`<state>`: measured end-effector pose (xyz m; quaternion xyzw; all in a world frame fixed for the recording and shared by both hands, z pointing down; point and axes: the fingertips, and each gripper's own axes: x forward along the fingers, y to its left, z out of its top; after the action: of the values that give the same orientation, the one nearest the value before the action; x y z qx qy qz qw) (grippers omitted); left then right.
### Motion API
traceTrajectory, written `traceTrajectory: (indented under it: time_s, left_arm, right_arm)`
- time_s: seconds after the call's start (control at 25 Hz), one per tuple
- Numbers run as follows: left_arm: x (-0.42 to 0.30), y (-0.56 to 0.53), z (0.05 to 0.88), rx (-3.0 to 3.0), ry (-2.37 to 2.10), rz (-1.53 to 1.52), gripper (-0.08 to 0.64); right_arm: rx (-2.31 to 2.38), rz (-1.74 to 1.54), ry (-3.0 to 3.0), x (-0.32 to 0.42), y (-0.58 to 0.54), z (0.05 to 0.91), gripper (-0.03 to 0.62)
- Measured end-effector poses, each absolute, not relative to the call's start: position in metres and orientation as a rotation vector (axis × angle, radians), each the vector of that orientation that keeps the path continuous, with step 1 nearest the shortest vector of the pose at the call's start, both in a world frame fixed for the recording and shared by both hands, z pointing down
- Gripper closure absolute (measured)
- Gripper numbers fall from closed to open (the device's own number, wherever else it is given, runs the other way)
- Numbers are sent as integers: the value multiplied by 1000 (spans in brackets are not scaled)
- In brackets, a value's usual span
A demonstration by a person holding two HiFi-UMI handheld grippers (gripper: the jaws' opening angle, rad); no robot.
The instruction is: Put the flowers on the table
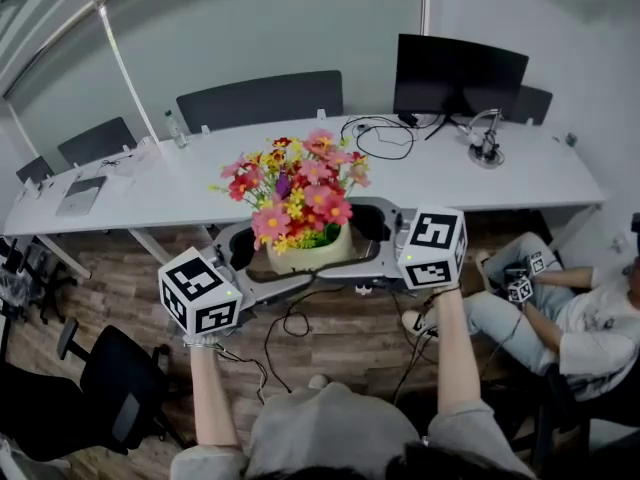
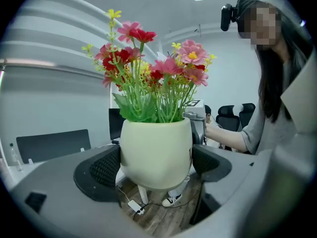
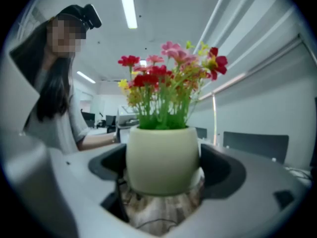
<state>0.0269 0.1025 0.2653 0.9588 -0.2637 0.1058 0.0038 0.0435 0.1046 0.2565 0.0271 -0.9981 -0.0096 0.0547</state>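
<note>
A person in a grey short-sleeved T-shirt (image 1: 330, 430) has long hair (image 2: 273, 78) and a small black head-mounted camera (image 3: 85, 15) at the forehead. The grey moulded-plastic left gripper (image 2: 156, 166) and the matching grey moulded-plastic right gripper (image 3: 163, 163) share one build. Both have broad, smooth, rounded shells, and their jaws are lined with black pads (image 2: 104, 168) of a dimpled, mesh-like texture. A small dark rectangular inset (image 2: 35, 201) marks the left shell. Each tool carries a round-cornered white cube printed with black square markers: the left cube (image 1: 200, 291) and the right cube (image 1: 433, 247).
</note>
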Motion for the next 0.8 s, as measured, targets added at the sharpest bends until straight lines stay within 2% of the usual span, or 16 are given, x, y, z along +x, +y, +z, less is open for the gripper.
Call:
traceTrajectory:
  time_s: [0.8]
  left_arm:
    - [12, 64, 285, 2981, -799, 271, 107]
  right_arm:
    - [96, 16, -3032, 29, 66, 275, 144]
